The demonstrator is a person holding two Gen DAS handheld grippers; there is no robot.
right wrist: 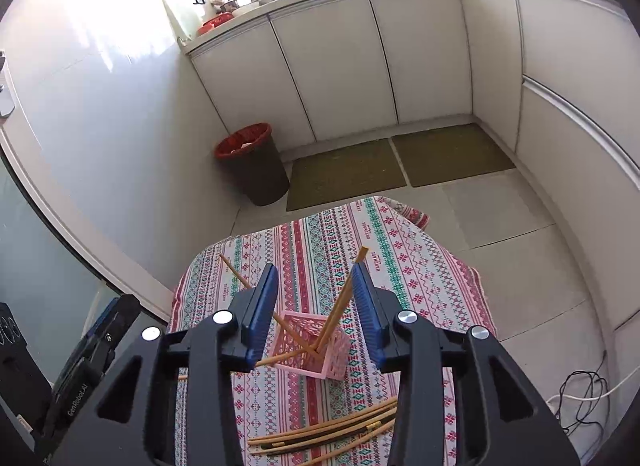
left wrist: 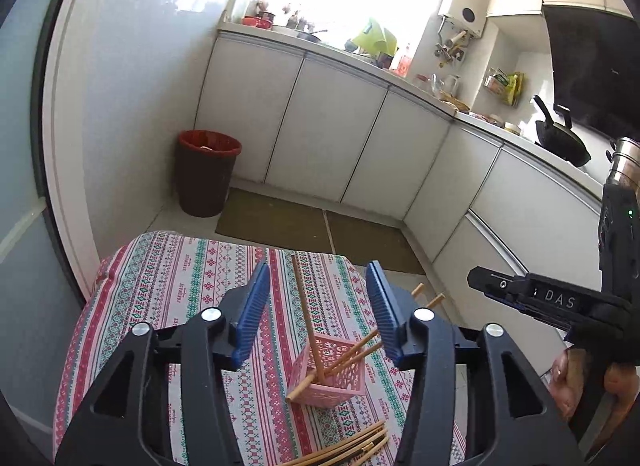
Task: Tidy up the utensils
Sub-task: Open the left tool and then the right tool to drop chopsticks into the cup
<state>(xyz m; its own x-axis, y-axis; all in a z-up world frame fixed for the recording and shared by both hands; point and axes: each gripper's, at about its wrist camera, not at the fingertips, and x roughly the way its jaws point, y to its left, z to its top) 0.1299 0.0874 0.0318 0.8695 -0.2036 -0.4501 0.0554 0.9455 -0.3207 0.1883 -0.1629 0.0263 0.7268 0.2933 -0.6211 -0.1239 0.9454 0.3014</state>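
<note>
Three chopsticks (left wrist: 306,306) already standing askew in the pink basket (left wrist: 332,370), low centre of the left wrist frame, leaning out at different angles. Lattice plastic, square, open-topped, sitting on the patterned tablecloth (left wrist: 180,278) of red, green and white woven bands. More loose chopsticks (right wrist: 324,432) lying in a fan at the bottom of the right wrist frame, slim wooden sticks mixed with darker ones, just beside the basket but apart from it.

Left gripper (left wrist: 318,306) hanging above the basket, jaws spread wide, nothing between the ribbed blue pads (left wrist: 252,306). Right gripper (right wrist: 314,310) likewise gaping and empty over the basket, one leaning stick passing close by its right pad; contact hard to judge.

Mid-task by the look of it: some sticks in, the pile waiting. Next move probably down to the pile, pinching a single thin stick off flat cloth, tricky with round, slippery shafts lying tight together, then tipping it upright into the basket without nudging the light box over.
</note>
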